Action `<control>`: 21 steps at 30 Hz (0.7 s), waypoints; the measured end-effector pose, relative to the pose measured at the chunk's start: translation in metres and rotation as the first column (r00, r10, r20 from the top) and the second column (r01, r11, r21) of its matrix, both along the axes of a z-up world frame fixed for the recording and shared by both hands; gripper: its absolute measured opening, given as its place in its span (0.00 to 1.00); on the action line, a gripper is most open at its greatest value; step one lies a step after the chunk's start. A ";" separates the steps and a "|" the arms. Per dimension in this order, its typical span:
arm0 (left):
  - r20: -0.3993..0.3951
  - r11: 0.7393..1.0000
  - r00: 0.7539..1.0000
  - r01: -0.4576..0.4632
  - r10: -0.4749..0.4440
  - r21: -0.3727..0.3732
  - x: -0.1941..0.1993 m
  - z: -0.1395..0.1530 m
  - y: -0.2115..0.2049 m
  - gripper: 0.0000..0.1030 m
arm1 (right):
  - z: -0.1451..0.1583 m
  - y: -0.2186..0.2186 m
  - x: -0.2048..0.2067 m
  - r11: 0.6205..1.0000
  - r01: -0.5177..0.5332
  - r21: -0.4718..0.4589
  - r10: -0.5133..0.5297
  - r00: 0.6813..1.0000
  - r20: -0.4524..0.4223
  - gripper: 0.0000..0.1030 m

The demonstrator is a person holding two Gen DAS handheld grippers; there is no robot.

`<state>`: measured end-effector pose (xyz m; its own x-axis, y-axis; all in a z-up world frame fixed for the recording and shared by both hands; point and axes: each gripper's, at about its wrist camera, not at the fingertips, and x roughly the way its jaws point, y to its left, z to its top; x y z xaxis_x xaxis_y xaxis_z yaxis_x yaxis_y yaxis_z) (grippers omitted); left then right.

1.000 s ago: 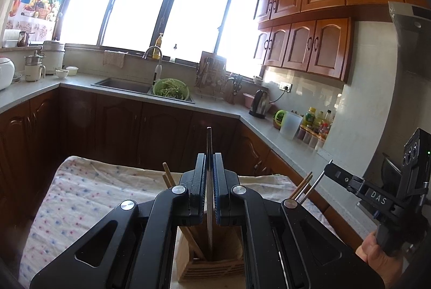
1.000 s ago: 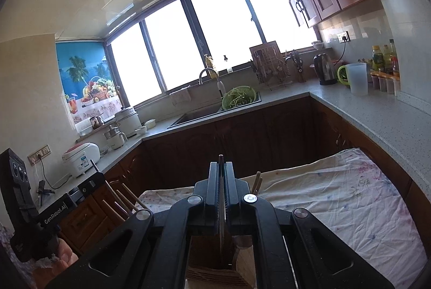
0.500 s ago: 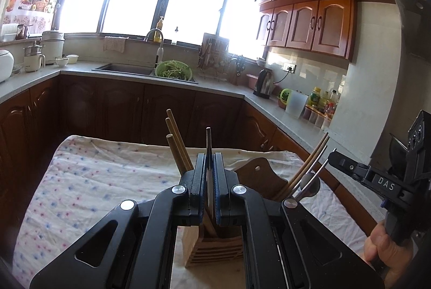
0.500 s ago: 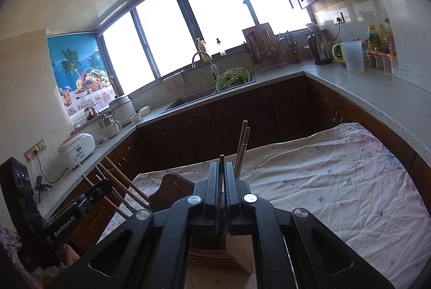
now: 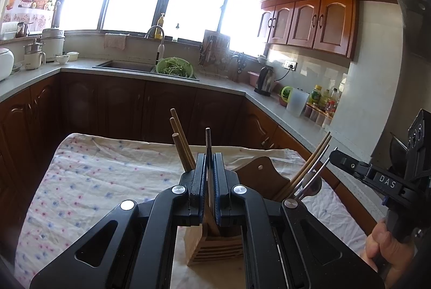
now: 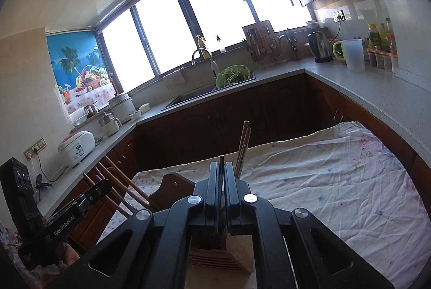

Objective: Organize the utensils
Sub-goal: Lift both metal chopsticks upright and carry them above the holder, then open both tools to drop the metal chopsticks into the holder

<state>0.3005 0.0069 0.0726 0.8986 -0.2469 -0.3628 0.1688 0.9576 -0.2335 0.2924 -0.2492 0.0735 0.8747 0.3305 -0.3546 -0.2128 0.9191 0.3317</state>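
A slatted wooden utensil holder (image 5: 215, 243) stands on the cloth-covered table, right below my left gripper (image 5: 209, 157). That gripper is shut on a thin dark utensil (image 5: 207, 139), whose lower end reaches down into the holder. Wooden chopsticks (image 5: 181, 146) lean out of the holder on the left, and more chopsticks with a metal spoon (image 5: 312, 184) lean out on the right. My right gripper (image 6: 221, 167) is shut on another thin dark utensil (image 6: 221, 160) above the same holder (image 6: 237, 251). What kind of utensil each is I cannot tell.
The floral tablecloth (image 5: 94, 181) spreads to the left and far side. The holder's rounded wooden back plate (image 5: 258, 176) rises behind it. A person's hand (image 5: 385, 246) holds the other gripper's handle at the right edge. Dark cabinets and a grey counter (image 6: 363, 90) ring the table.
Both grippers have sunk and tipped downward. The holder and the table now show more fully, and the held utensils reach lower toward the holder.
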 end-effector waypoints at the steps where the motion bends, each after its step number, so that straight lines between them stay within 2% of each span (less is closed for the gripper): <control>1: -0.003 1.000 1.000 0.001 -0.001 -0.001 0.001 0.000 0.000 0.04 | 0.000 0.000 0.000 1.000 0.000 0.001 0.000 1.000 -0.002 0.03; 5: -0.018 1.000 1.000 0.004 -0.004 -0.001 0.002 0.001 0.001 0.04 | 0.000 -0.001 0.000 1.000 -0.002 -0.003 0.002 1.000 -0.006 0.06; 9: -0.016 1.000 1.000 0.009 -0.009 -0.015 -0.001 0.006 0.003 0.09 | 0.001 -0.005 0.000 1.000 -0.001 0.014 0.001 1.000 -0.002 0.10; 10: -0.008 1.000 1.000 0.012 -0.012 -0.021 -0.003 0.008 0.004 0.12 | 0.003 -0.006 -0.001 1.000 0.002 0.019 -0.002 1.000 -0.001 0.10; 12: 0.009 0.999 1.000 0.017 -0.017 -0.028 -0.007 0.012 0.005 0.18 | 0.006 -0.009 -0.003 1.000 0.009 0.029 -0.009 1.000 0.008 0.19; 13: 0.016 0.999 1.000 0.019 -0.018 -0.027 -0.009 0.014 0.004 0.22 | 0.008 -0.010 -0.005 0.999 0.008 0.036 -0.008 1.000 0.017 0.35; 14: 0.021 1.000 1.000 0.017 -0.016 -0.022 -0.011 0.016 0.003 0.24 | 0.010 -0.011 -0.007 0.999 0.007 0.042 -0.008 1.000 0.027 0.44; 18: 0.042 1.000 0.999 0.003 -0.002 -0.008 -0.023 0.022 0.003 0.35 | 0.016 -0.017 -0.015 0.998 0.018 0.053 -0.021 0.999 0.042 0.44; 20: 0.054 1.000 0.998 -0.020 0.021 -0.008 -0.031 0.024 0.006 0.53 | 0.018 -0.020 -0.019 0.998 0.028 0.059 -0.031 0.998 0.048 0.50; 21: 0.060 1.000 0.998 -0.028 0.029 -0.013 -0.036 0.024 0.009 0.55 | 0.019 -0.023 -0.021 0.997 0.033 0.063 -0.036 0.998 0.050 0.53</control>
